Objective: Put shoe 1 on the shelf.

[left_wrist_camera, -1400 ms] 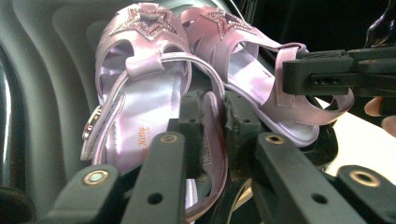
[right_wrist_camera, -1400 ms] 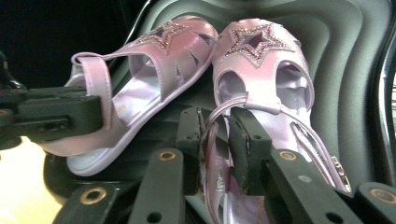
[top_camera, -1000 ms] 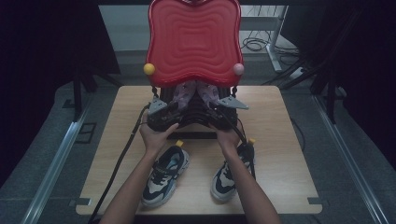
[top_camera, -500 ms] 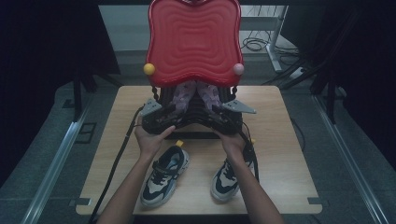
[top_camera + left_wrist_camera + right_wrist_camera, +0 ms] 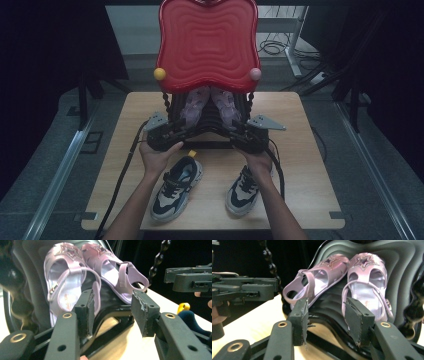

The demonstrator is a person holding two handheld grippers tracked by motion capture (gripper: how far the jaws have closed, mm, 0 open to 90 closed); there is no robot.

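Both grippers — left gripper (image 5: 172, 131), right gripper (image 5: 239, 134) — are moved nearer the lilac sandals (image 5: 210, 104); their fingers, just opening, are parted and empty.

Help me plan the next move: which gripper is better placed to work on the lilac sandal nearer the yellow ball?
Left, probably. The left gripper stands by that lilac sandal, whose heel strap lies just beyond its open jaws. The right gripper faces the other sandal and would have to cross over.
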